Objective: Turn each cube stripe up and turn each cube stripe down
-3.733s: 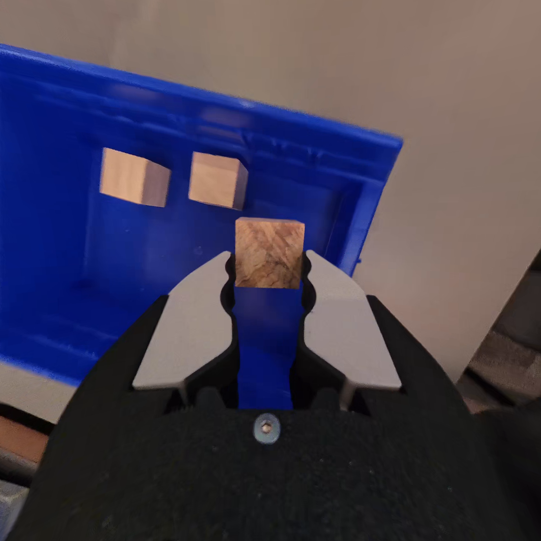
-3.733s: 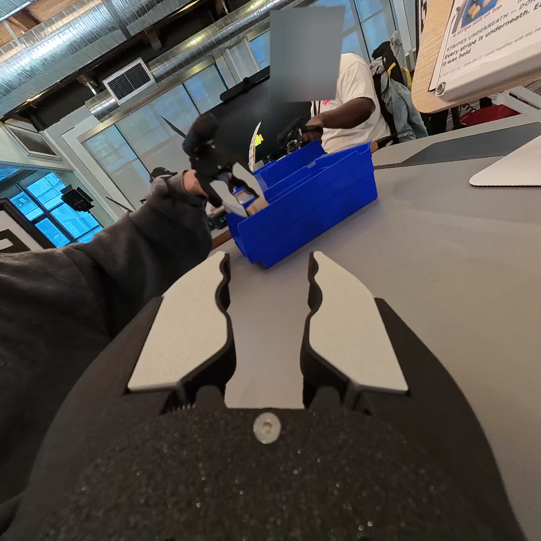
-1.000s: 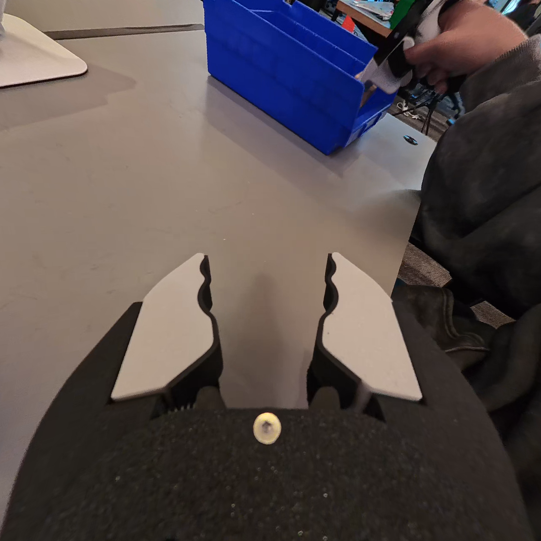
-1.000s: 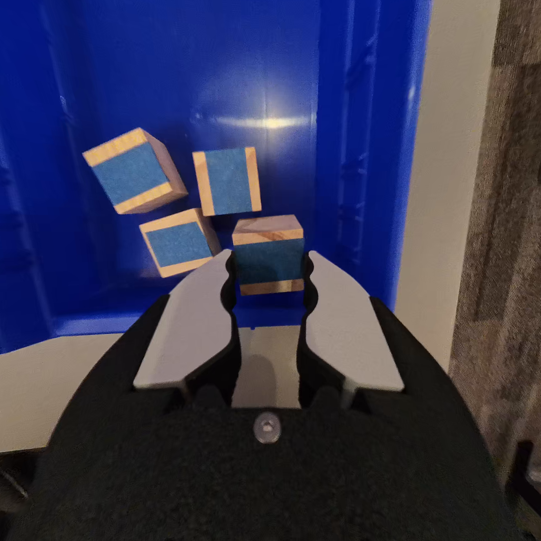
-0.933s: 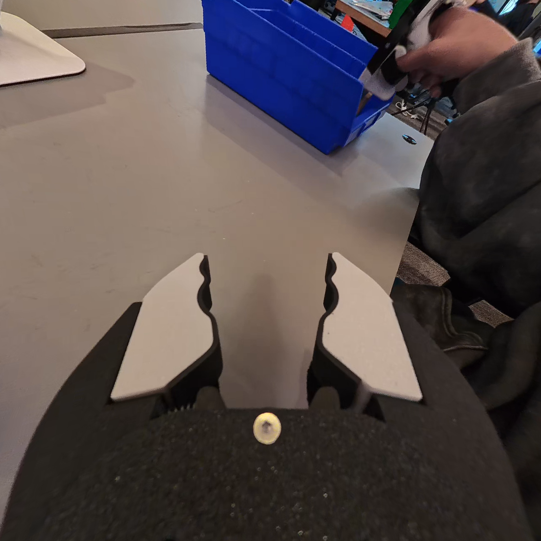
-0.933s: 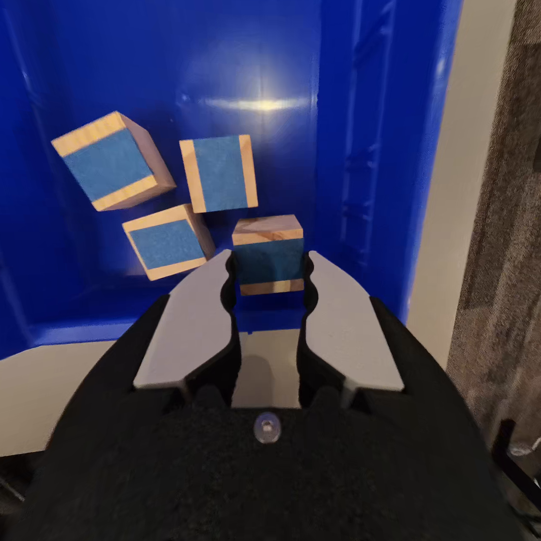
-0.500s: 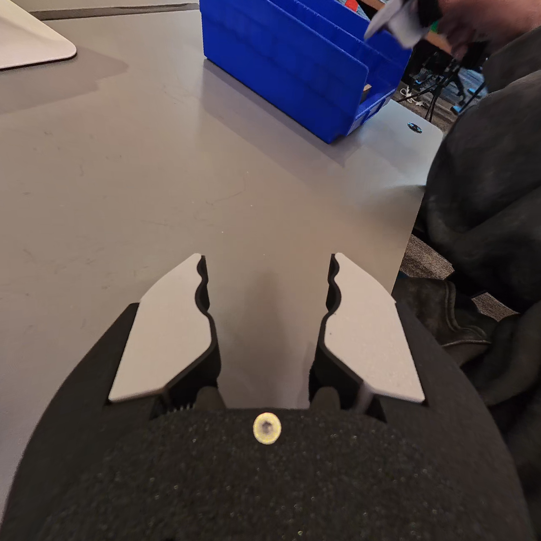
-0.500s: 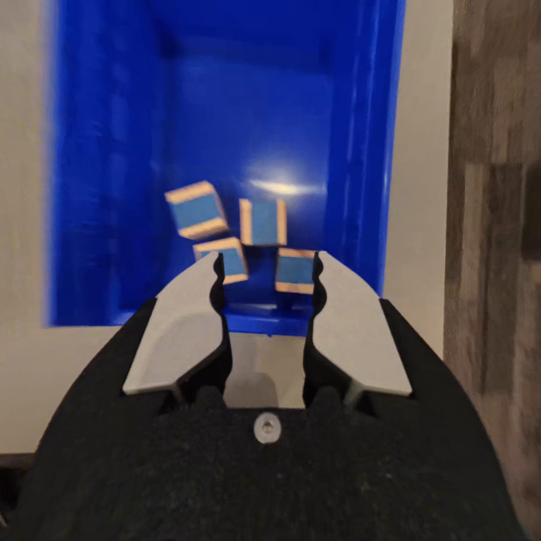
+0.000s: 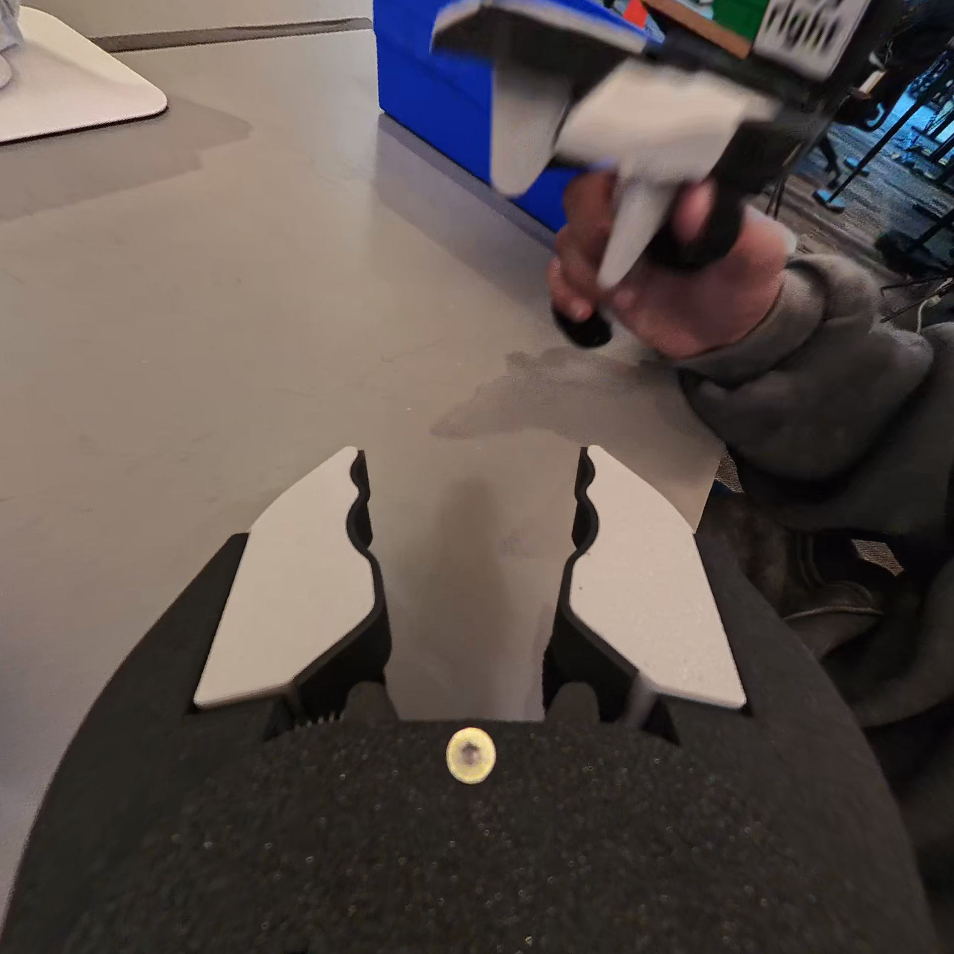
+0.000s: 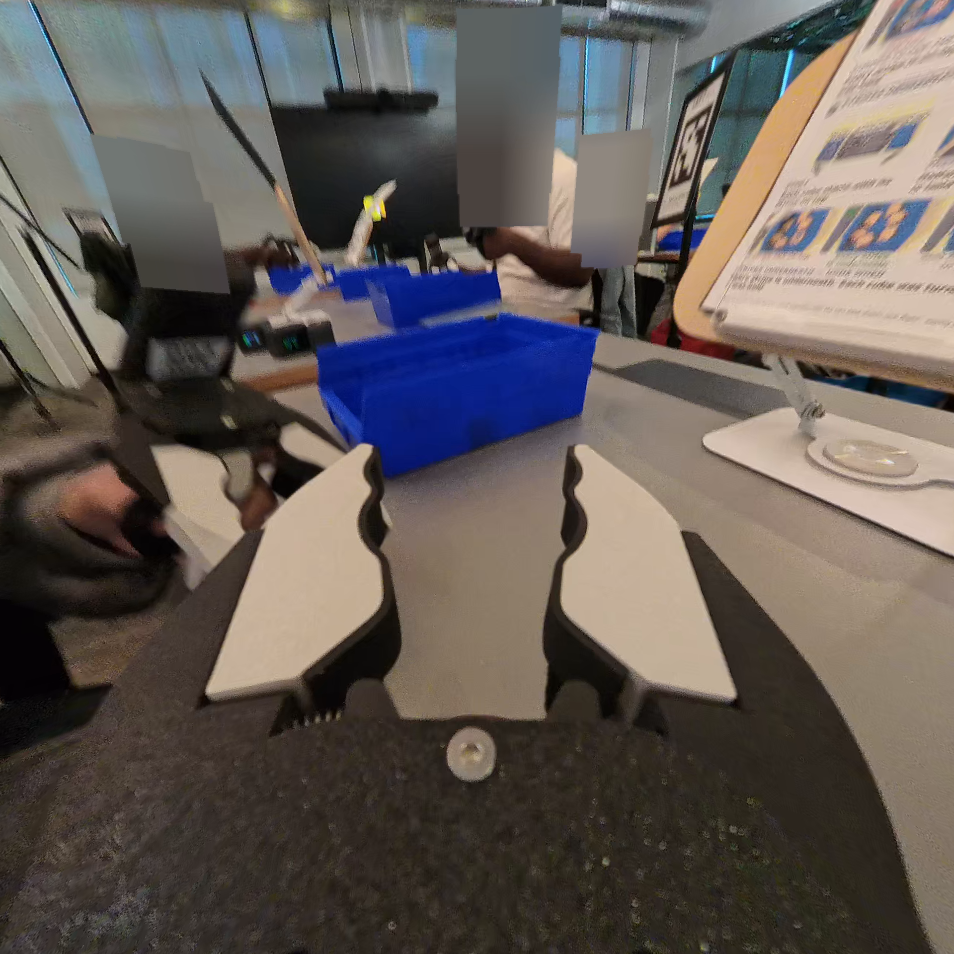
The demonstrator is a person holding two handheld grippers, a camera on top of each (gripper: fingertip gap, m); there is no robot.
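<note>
The blue bin stands on the grey table ahead of my right gripper, which is open, empty and level above the table. The cubes are hidden behind the bin's wall in both views. My left gripper is open and empty, low over the table near its front edge. In the left wrist view the right gripper is blurred, held by a hand, in front of the bin.
A white stand base carries a tilted instruction board on the table's right; the base also shows in the left wrist view. A grey sleeve lies at the table's edge. People and more blue bins are at tables behind.
My right gripper let go of the striped cube in the bin, opened, lifted out and drew back level over the table. My left gripper stayed open and almost still.
</note>
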